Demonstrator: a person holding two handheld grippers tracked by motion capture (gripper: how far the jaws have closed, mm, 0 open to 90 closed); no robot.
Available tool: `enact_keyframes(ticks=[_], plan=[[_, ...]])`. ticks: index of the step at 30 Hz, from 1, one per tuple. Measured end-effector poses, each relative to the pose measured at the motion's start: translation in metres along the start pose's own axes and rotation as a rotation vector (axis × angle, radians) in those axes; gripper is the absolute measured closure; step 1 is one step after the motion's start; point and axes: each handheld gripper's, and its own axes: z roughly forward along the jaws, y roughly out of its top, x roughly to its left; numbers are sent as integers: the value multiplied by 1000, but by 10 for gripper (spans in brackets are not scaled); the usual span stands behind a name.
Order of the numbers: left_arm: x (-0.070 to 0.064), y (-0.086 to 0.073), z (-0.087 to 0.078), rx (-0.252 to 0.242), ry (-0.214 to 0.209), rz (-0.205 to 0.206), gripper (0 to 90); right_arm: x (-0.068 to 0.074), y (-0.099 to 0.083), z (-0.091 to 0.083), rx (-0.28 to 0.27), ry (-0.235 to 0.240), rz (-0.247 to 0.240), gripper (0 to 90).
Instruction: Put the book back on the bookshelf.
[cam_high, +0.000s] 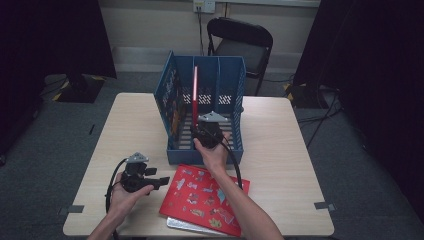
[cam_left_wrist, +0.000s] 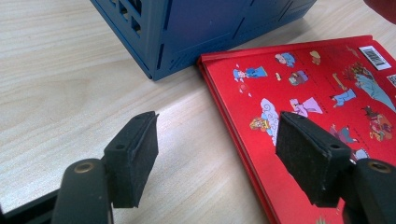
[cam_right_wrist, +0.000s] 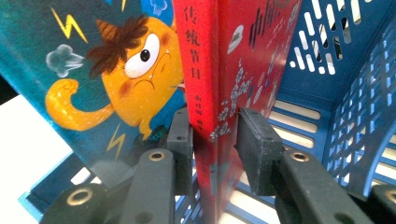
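Left gripper (cam_high: 161, 182) rests in the person's left hand (cam_high: 125, 196) low over the near left part of the table (cam_high: 125, 130), its jaws spread wide with nothing between them. Its own view shows them straddling bare wood and the spine edge of a flat red picture book (cam_left_wrist: 322, 79), whose far corner touches the foot of the blue crate (cam_left_wrist: 187, 28); the high view adds that this book lies on a pale one (cam_high: 185, 226) at the table's near edge.

Further right, the right gripper (cam_high: 196, 125) reaches into the crate (cam_high: 235, 90), held by the right hand (cam_high: 214, 154). From above, an upright red book (cam_high: 195, 92) shows as a thin vertical strip in the middle of the crate. The right gripper view shows what that one cannot: the jaws sit on either side of the book's (cam_right_wrist: 219, 70) lower spine, one against it, the other with a sliver of gap, so I cannot tell whether the grip is tight. Just beside it leans a teal book with an orange cartoon face (cam_right_wrist: 93, 74). Slotted blue walls (cam_right_wrist: 355, 93) stand to the right with room inside.

Beyond the pale wood table lie grey carpet, a black folding chair (cam_high: 242, 42) and dark curtains. Both outer thirds of the tabletop are free.
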Motion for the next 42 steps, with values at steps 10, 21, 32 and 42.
enact_keyframes(ticks=[10, 21, 32, 42], plan=[[1, 0, 0, -2, -1, -2, 295, -4, 7, 9, 18, -11, -4, 678], [0, 1, 2, 2, -1, 3, 296, -4, 8, 11, 21, -15, -8, 677], [1, 0, 2, 9, -8, 8, 298, -6, 9, 5, 14, 1, -14, 561], [-3, -1, 3, -3, -31, -7, 381, -6, 2, -21, -8, 75, -15, 472]])
